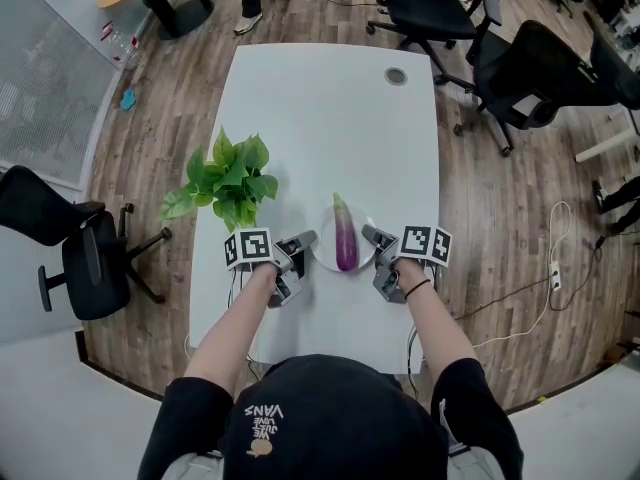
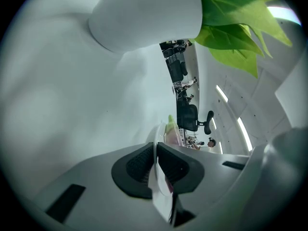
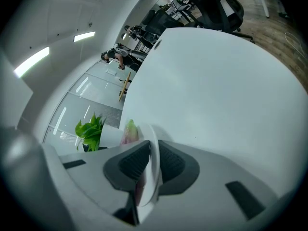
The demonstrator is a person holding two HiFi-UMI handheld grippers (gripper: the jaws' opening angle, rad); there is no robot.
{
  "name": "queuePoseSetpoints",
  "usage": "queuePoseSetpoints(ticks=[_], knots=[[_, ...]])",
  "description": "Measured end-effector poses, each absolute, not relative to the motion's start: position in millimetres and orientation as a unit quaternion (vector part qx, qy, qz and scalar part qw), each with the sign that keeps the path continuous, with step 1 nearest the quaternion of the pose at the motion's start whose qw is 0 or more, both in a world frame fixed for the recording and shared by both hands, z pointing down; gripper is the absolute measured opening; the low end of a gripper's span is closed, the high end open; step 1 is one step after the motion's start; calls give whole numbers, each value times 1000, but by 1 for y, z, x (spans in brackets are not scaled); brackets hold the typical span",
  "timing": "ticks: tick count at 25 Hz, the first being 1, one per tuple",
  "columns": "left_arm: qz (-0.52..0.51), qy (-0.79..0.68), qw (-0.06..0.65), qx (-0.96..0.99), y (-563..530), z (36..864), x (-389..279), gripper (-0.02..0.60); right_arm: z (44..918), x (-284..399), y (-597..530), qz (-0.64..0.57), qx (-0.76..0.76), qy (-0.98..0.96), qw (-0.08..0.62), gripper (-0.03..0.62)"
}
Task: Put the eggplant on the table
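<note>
1. The eggplant is lying on a small white plate. The plate is sitting near the front edge of the white table. The green stem end is pointing away from the person.
2. The left gripper is pinching the left rim of the plate. Its jaws are standing narrow, with the thin rim squeezed between the pads.
3. The right gripper is pinching the right rim the same way, so the plate is being held from both sides.
4. I cannot tell if the plate is resting on the table or hanging just above it.
5. A leafy green plant is standing just to the left, near the left gripper.
6. The eggplant is looking long, thin and shiny. I am guessing it is light and firm, with smooth skin that is slippery. It is looking ready to roll or slide if the plate is tipping.
7. The best place for grabbing it is looking like the fat purple middle, across its short side. The thin stem end may slip out.
8. A gentle squeeze is looking right, since a hard pinch may dent the skin.
</note>
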State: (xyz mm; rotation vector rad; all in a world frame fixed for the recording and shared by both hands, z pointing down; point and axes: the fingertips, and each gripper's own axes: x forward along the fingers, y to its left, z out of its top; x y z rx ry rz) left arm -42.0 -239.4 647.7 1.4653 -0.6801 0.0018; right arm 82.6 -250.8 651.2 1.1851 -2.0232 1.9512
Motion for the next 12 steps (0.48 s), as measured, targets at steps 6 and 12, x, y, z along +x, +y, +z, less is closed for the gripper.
queuePoseSetpoints(ticks=[6, 12], knots=[[9, -315, 688, 653, -240, 648, -44, 29, 653, 86, -248, 640, 393, -657, 62, 44], [15, -315, 685, 657, -238, 648, -44, 29, 651, 87, -244, 644, 383, -659, 66, 85]])
